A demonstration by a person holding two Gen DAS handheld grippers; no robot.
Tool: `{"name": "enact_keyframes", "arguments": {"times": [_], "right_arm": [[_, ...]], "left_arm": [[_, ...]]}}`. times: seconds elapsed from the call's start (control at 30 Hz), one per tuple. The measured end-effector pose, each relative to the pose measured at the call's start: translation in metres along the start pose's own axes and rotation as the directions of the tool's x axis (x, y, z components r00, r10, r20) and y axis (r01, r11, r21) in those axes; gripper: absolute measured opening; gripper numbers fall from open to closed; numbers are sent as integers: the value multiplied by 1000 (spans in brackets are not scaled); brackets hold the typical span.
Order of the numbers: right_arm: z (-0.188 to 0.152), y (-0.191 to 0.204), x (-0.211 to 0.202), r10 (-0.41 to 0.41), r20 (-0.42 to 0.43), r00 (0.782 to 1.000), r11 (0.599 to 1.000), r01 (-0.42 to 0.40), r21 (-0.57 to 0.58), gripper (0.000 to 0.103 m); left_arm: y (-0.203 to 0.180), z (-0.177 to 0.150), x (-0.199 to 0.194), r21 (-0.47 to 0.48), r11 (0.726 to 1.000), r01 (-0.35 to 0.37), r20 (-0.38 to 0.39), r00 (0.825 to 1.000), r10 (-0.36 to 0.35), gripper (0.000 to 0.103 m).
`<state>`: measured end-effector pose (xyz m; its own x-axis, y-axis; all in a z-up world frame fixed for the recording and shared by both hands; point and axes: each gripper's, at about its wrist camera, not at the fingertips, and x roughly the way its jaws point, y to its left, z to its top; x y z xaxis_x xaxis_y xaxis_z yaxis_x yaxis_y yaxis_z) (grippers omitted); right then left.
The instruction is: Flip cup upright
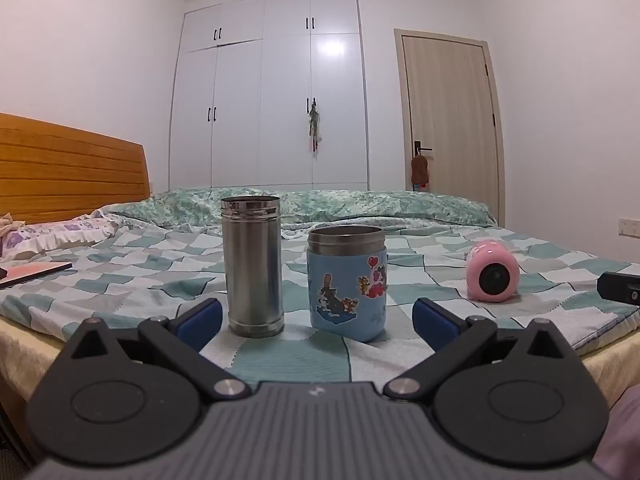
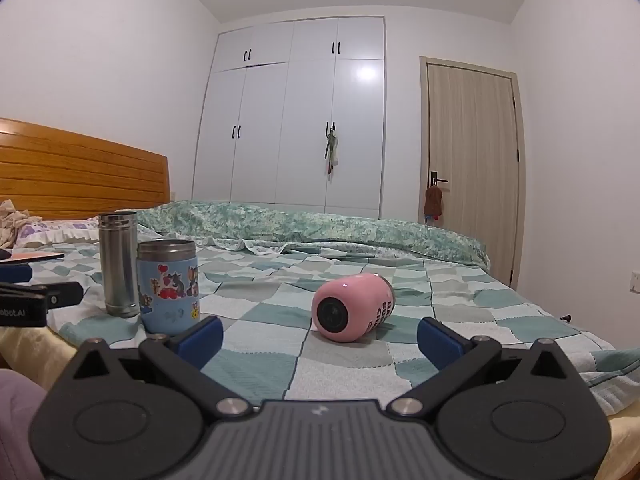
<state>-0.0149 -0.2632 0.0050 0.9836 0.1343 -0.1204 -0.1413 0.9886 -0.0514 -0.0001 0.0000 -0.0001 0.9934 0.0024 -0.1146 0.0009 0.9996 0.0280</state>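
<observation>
Pink cup (image 2: 352,307) lies on its side on the bed (image 2: 460,304), dark end facing the right hand-held gripper (image 2: 320,334), well apart from the tall steel cup (image 2: 119,264) & blue cartoon cup (image 2: 169,286) standing upright to its left. Right hand-held gripper is spread wide, empty, lined up w/ the cup; left hand-held gripper (image 1: 318,318) is also wide, empty, facing the two upright cups. Best approach, imo: move right one fwd, pinch the body across its width, then tilt up slowly & set it down gently since the bedding is soft & it could tip.
</observation>
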Motion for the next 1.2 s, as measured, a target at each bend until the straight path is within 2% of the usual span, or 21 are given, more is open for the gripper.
{"name": "enact_keyframes", "arguments": {"times": [1.2], "right_arm": [[0, 0, -1, 0, 3, 1000, 1000, 0, 3, 103]], "left_arm": [[0, 0, 0, 0, 1000, 6, -2, 1000, -6, 103]]}}
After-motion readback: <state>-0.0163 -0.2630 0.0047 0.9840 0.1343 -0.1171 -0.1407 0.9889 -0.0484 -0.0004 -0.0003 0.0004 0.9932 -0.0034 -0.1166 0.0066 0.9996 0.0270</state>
